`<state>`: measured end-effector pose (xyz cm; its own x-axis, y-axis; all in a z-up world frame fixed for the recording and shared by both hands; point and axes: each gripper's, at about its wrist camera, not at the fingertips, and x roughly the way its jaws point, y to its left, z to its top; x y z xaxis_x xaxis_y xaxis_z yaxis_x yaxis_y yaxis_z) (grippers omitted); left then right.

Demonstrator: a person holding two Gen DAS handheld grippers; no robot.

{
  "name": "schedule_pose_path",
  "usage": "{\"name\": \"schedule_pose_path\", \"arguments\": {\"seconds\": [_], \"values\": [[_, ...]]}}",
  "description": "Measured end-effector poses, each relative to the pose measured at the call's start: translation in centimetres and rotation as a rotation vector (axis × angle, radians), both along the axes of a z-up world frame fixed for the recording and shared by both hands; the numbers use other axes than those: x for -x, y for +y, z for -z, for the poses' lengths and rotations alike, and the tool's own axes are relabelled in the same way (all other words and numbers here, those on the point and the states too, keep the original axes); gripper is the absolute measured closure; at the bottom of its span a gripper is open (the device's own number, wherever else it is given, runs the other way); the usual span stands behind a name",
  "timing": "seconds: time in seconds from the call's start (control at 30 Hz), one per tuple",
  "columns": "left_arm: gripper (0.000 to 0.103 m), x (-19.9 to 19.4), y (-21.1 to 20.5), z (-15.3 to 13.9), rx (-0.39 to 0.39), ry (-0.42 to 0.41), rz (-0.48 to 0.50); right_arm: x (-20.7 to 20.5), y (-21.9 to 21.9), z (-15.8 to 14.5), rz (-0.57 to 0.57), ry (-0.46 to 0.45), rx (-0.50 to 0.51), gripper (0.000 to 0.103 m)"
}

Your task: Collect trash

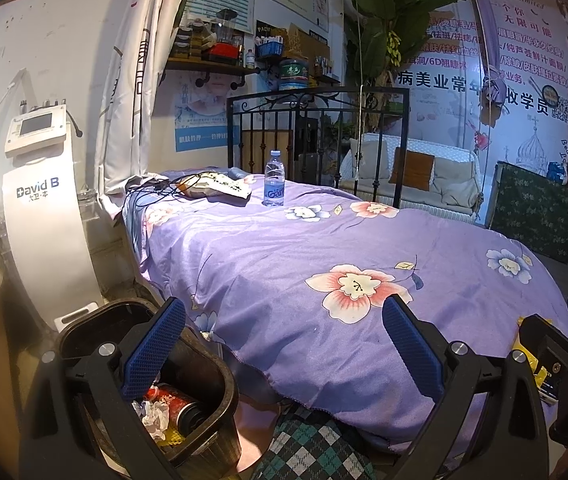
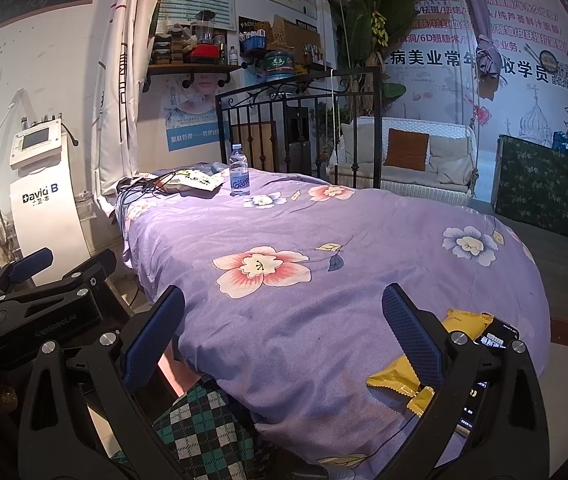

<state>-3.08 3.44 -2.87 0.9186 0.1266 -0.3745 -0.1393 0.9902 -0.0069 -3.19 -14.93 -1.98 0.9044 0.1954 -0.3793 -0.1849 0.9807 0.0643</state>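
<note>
Left gripper (image 1: pixel 284 344) hangs spread, empty, over the bed's (image 1: pixel 324 248) lower-left edge beside the bin (image 1: pixel 219 376). Right gripper (image 2: pixel 284 340) is likewise spread; yellow wrappers (image 2: pixel 396 380) lie lower right.

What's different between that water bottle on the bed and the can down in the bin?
The water bottle stands upright on the purple bedspread; the can lies on its side inside the dark trash bin. The water bottle is clear with a blue label; the can looks red and opaque. The water bottle stands apart from other things; the can rests among crumpled paper. Both are drink containers.
</note>
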Motion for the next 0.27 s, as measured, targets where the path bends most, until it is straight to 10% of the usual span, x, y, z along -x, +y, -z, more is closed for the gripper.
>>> {"name": "schedule_pose_path", "arguments": {"seconds": [0.27], "values": [[0.006,-0.14,-0.01,0.01,0.004,0.012,-0.002,-0.07,0.12,-0.04,0.0,0.005,0.001,0.006]]}}
